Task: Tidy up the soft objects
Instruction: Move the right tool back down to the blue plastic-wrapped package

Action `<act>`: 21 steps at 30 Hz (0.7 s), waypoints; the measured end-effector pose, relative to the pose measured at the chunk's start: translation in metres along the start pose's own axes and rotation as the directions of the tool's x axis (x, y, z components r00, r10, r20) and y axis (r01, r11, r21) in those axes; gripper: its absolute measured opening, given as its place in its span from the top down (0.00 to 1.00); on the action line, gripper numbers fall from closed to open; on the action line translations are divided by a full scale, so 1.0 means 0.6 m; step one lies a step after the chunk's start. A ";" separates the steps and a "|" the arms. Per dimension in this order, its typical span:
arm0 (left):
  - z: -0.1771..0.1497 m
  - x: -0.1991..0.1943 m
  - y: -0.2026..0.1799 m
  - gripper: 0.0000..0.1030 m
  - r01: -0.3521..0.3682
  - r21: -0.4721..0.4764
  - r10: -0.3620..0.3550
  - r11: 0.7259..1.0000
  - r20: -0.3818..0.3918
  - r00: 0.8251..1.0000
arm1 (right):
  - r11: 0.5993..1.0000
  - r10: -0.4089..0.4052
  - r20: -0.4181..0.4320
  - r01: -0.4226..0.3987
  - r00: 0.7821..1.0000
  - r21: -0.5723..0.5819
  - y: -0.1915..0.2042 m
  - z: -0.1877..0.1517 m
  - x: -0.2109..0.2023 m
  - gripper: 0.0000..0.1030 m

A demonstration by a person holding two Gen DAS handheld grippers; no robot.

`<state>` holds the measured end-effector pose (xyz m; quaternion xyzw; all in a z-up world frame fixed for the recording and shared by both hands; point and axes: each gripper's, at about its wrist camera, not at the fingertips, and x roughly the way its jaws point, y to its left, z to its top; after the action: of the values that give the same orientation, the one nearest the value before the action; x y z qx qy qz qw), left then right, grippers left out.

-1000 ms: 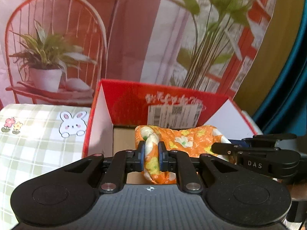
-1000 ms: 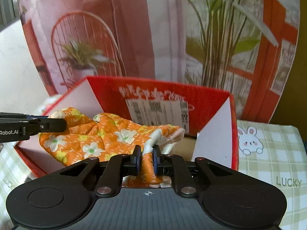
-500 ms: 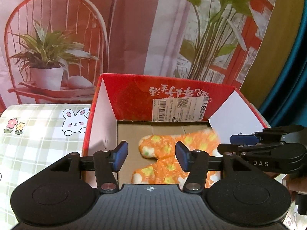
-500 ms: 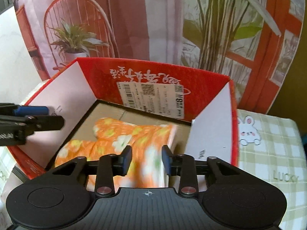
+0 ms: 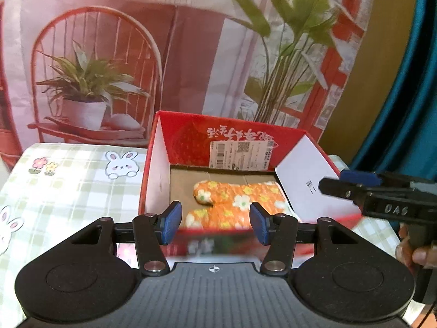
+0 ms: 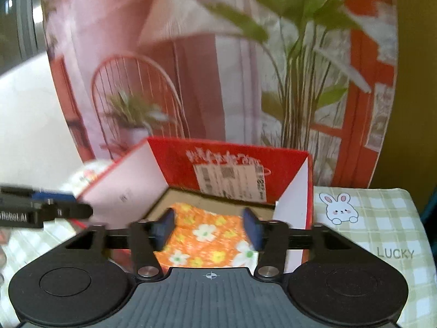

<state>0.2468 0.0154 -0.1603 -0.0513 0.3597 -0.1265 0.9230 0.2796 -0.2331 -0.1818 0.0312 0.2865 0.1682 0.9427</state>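
Observation:
An orange floral oven mitt (image 5: pixel 235 203) lies flat on the bottom of an open red cardboard box (image 5: pixel 185 142). It also shows in the right wrist view (image 6: pixel 207 243), inside the same box (image 6: pixel 237 164). My left gripper (image 5: pixel 213 225) is open and empty, held back above the box's near edge. My right gripper (image 6: pixel 209 231) is open and empty, above the near side of the box. Each gripper shows from the side in the other's view: the right one (image 5: pixel 355 188) and the left one (image 6: pixel 54 210).
The box stands on a green checked tablecloth with rabbit prints (image 5: pixel 68 180), also seen in the right wrist view (image 6: pixel 382 218). A printed backdrop of a chair and plants (image 5: pixel 191 54) hangs just behind the box. A hand holds the right gripper's handle (image 5: pixel 412 251).
Both grippers held the mitt over the box, opened and let it drop in. Both have since pulled back and up, with jaws wider open.

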 end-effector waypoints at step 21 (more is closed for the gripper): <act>-0.140 -0.144 -0.045 0.00 -0.149 0.046 0.144 0.988 0.105 0.984 | 0.998 0.007 0.086 -0.013 0.996 0.063 0.063 -0.165 -0.157 0.00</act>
<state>0.1235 0.0120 -0.1610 -0.0065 0.3117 -0.0651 0.9479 0.1402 -0.2328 -0.2085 0.0696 0.2508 0.1624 0.9518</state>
